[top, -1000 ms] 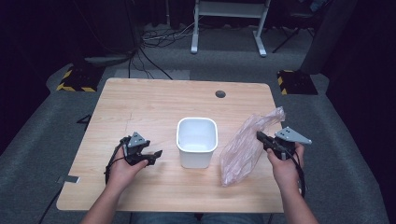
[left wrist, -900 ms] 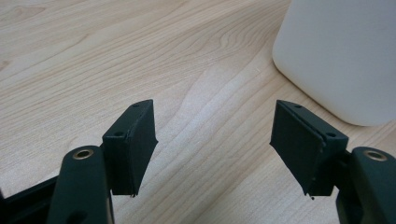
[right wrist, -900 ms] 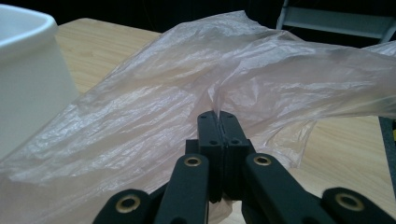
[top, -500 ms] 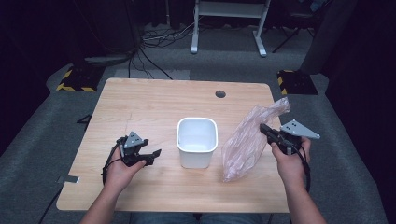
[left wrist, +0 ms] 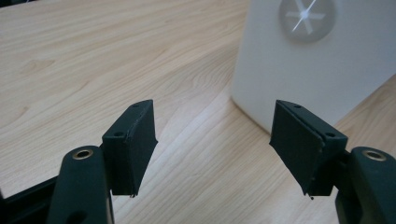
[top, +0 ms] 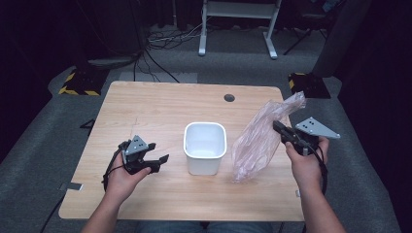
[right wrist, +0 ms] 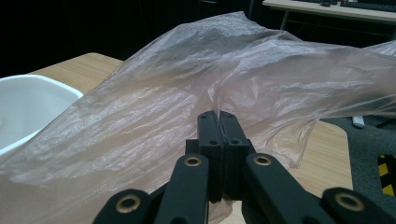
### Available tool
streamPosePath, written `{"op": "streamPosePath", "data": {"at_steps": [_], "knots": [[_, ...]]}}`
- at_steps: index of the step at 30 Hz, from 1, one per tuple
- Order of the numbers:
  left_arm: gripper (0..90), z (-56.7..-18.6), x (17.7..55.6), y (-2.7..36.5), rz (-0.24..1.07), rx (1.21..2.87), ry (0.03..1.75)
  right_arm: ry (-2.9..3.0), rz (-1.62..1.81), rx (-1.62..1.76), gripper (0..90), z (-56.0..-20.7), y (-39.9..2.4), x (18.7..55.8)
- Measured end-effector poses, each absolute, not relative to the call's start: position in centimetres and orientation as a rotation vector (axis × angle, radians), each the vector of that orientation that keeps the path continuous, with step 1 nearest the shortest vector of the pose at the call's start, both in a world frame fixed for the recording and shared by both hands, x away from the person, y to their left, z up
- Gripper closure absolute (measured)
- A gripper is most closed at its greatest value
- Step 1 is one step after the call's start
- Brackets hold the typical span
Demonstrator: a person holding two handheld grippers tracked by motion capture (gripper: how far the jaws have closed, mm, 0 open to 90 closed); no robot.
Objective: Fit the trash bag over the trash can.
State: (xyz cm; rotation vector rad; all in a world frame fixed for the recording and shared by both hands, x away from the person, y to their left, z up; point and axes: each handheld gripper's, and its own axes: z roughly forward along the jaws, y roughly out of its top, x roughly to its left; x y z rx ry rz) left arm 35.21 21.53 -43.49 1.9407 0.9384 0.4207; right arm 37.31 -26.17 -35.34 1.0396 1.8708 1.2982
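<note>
Right tool (top: 281,129) clamped on thin pinkish clear plastic bag (top: 257,141); left tool (top: 158,158) open, empty.
White square plastic bin (top: 205,147) mid light-wood worktop (top: 160,107), nearer front edge; bag hangs betw. bin & right edge, bare wood behind.

Setting: a lab or recording studio, dimly lit. A light wooden table (top: 145,111) with a round cable grommet hole (top: 229,97) is stood on grey carpet (top: 43,141); dark surroundings are seen on all sides. Beyond the table, well ahead of both hand-held grippers, the white metal legs of a stand or desk (top: 237,24) are seen, with loose cables (top: 165,39) trailed across the floor. Two black blocks edged in yellow-and-black hazard stripes (top: 77,82) (apparently floor weights or bases) are placed off the far corners. Each gripper is instrumented, the right gripper (top: 281,130) being topped by a grey three-cornered plate (top: 317,128).
</note>
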Motion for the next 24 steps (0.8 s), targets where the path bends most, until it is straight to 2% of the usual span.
{"op": "streamPosePath", "data": {"at_steps": [24], "knots": [[31.0,-39.0,34.1,20.0,0.426,1.94,0.814,1.805,1.367,0.968,90.0,-30.5,-25.1,37.1]]}}
